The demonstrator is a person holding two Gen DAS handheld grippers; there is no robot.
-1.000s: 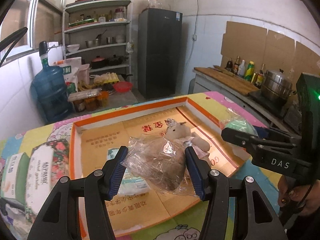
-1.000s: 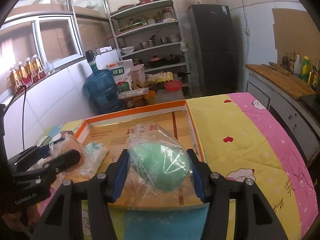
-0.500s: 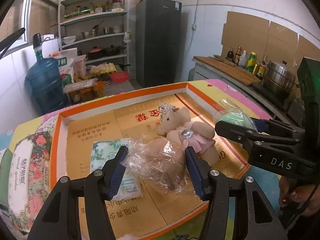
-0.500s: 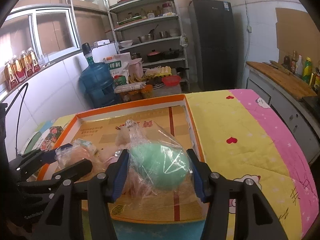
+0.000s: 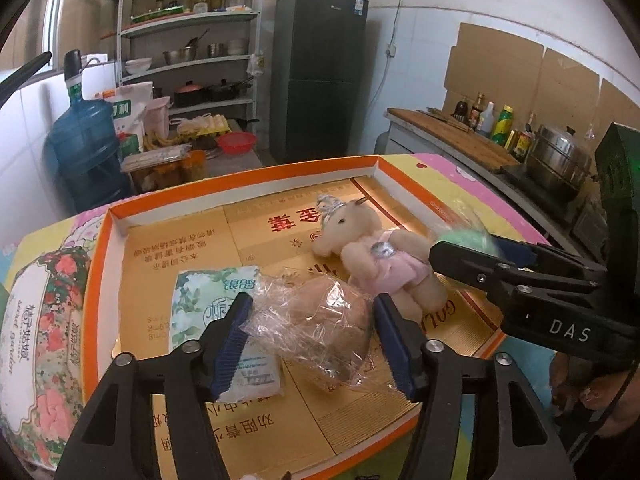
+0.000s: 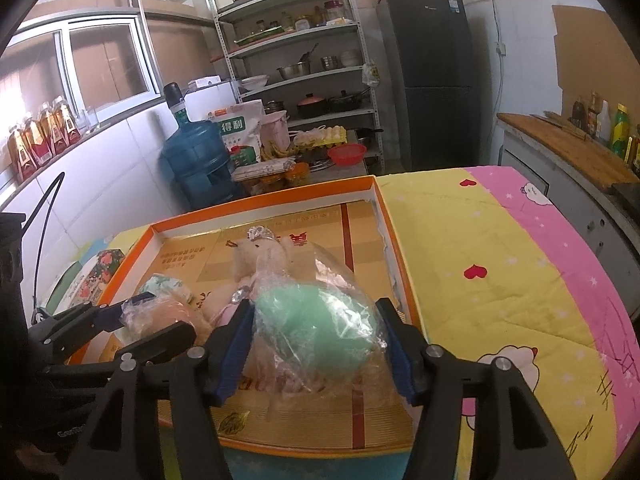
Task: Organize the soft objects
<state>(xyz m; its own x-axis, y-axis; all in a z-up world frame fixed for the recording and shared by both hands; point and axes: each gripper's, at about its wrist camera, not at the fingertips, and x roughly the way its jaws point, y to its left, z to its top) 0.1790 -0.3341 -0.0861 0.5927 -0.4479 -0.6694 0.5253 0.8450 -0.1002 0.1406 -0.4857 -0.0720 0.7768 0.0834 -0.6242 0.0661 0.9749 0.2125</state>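
My left gripper (image 5: 312,320) is shut on a brown soft object in clear plastic wrap (image 5: 320,320), held low over the orange-rimmed cardboard tray (image 5: 240,188). My right gripper (image 6: 316,328) is shut on a green soft object in clear plastic wrap (image 6: 316,324), over the tray's right front part; it shows at the right in the left wrist view (image 5: 464,236). A beige plush bear in a pink dress (image 5: 368,248) lies in the tray between the two grippers. A packet of tissues (image 5: 208,292) lies in the tray under my left gripper.
The tray sits on a yellow and pink cartoon blanket (image 6: 500,264). A floral box (image 5: 44,320) lies left of the tray. Beyond the table stand a blue water jug (image 6: 200,164), a shelf rack (image 6: 304,72), a dark fridge (image 6: 432,72) and a counter with bottles (image 6: 592,136).
Both grippers have moved forward and down over the tray with their wrapped objects. The plush bear has come fully into view between them.
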